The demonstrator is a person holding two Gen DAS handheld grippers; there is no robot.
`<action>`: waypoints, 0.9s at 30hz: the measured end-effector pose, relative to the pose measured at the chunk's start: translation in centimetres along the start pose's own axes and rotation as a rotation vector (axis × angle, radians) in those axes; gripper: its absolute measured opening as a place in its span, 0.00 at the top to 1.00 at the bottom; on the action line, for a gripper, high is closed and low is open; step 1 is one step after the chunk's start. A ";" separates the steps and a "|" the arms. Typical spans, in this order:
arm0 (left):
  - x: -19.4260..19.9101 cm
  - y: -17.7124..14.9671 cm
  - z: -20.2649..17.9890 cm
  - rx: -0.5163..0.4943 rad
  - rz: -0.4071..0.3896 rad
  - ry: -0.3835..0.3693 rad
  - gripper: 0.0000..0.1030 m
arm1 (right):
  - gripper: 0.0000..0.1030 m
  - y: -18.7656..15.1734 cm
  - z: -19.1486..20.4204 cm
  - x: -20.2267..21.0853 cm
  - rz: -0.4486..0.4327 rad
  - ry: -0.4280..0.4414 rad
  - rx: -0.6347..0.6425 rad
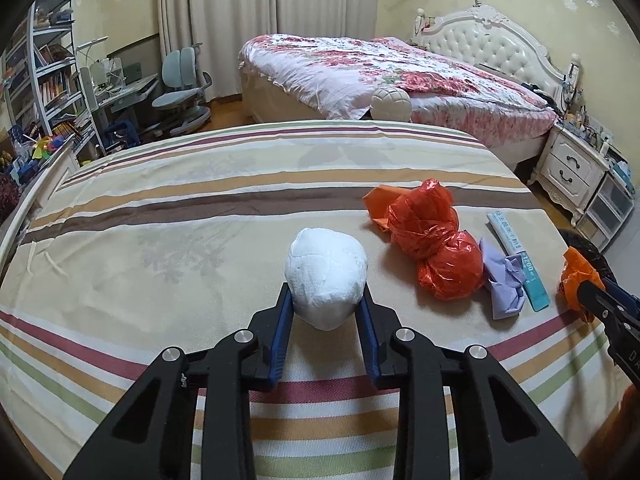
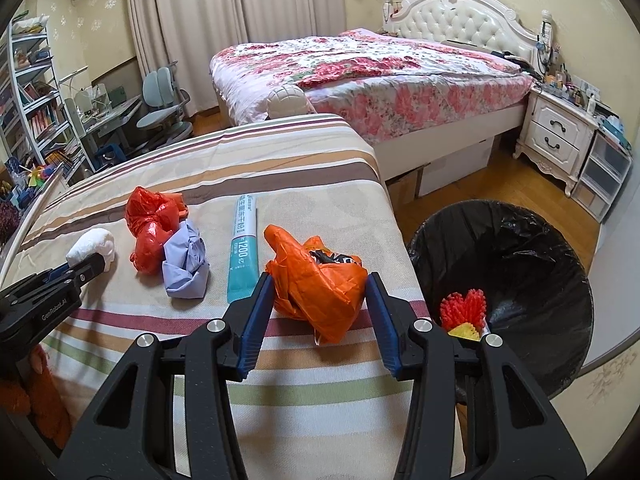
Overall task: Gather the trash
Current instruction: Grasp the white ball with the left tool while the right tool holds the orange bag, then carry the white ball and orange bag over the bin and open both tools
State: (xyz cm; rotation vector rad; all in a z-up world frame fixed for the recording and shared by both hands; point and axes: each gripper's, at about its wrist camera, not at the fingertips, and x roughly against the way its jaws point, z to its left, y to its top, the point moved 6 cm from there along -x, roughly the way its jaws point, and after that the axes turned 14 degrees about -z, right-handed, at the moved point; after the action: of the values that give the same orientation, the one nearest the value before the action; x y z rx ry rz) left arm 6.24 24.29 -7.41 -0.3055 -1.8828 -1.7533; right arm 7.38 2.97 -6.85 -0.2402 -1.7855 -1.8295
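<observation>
On the striped bed (image 1: 200, 208) the left gripper (image 1: 326, 300) had its jaws pinching a white wad (image 1: 326, 276), their blue pads pressed against its two sides; the wad rested on the cover near the middle of the bed's near part. To its right lay a red bag (image 1: 436, 240), knotted into lumps, and just right of that a crumpled lilac paper (image 1: 504, 284) touching a long teal packet (image 1: 516, 256). At the far right edge of the left view the right gripper (image 2: 318, 292) came in from the near right, its jaws pinching an orange bag (image 2: 320, 280) by its sides. In the right view that orange bag sat at the bed's near right edge, with dark print showing in its open top. Right of the bed, on the wooden floor, stood a bin (image 2: 576, 264) lined in black, and inside it lay something red and yellow (image 2: 464, 308). In the same view the white wad sat at the far left, the red bag and lilac paper between it and the teal packet.
</observation>
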 end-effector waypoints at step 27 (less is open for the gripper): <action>3.8 2.8 -14.6 -0.105 -0.115 -0.290 0.70 | 0.56 2.9 -10.6 4.4 -0.115 -0.204 -0.092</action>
State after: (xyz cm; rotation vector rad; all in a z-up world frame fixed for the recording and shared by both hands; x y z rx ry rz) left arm 7.98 9.70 -2.99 -0.5255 -2.0455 -1.9774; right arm 7.96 -8.22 -3.16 -0.3779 -1.8879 -2.0338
